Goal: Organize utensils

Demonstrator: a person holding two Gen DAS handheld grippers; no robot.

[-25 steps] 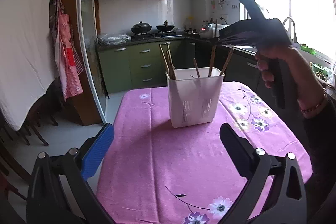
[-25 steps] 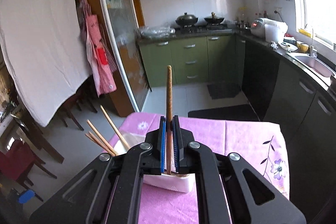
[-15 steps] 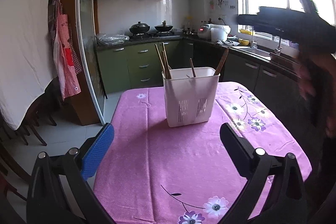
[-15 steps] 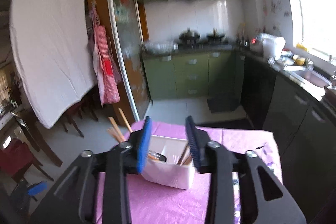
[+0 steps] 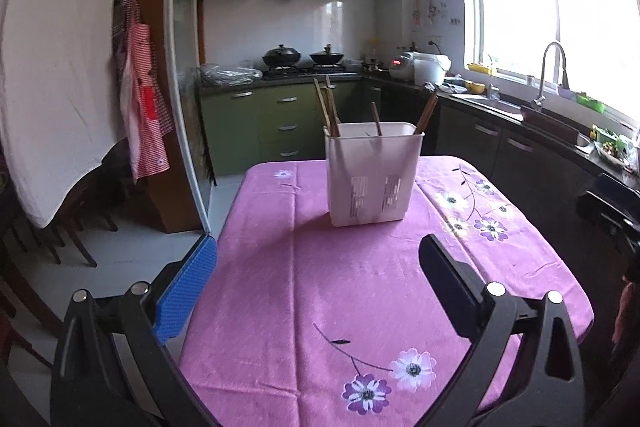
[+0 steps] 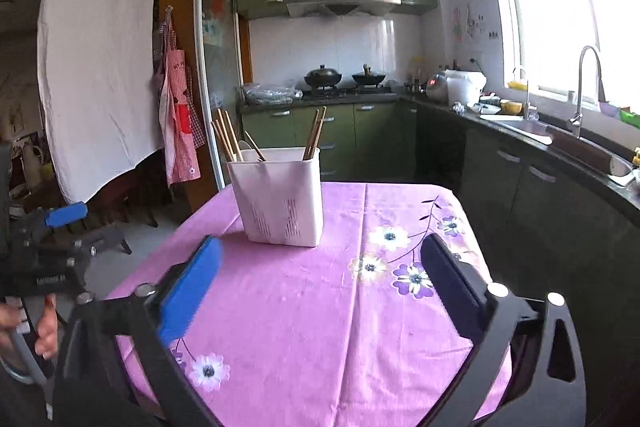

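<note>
The right gripper (image 6: 320, 279) hovers over the near part of the tabletop (image 6: 320, 327), on the near side of the white holder; its jaws are opening wide with nothing between them. The left gripper (image 5: 316, 279) is likewise spread apart and empty, also on the holder's near side. A pink flowered cloth covers the tabletop. The white holder (image 6: 280, 199) stands upright toward the far end of it. Wooden chopsticks (image 6: 314, 135) stand inside the holder, leaning against its left and right walls.
</note>
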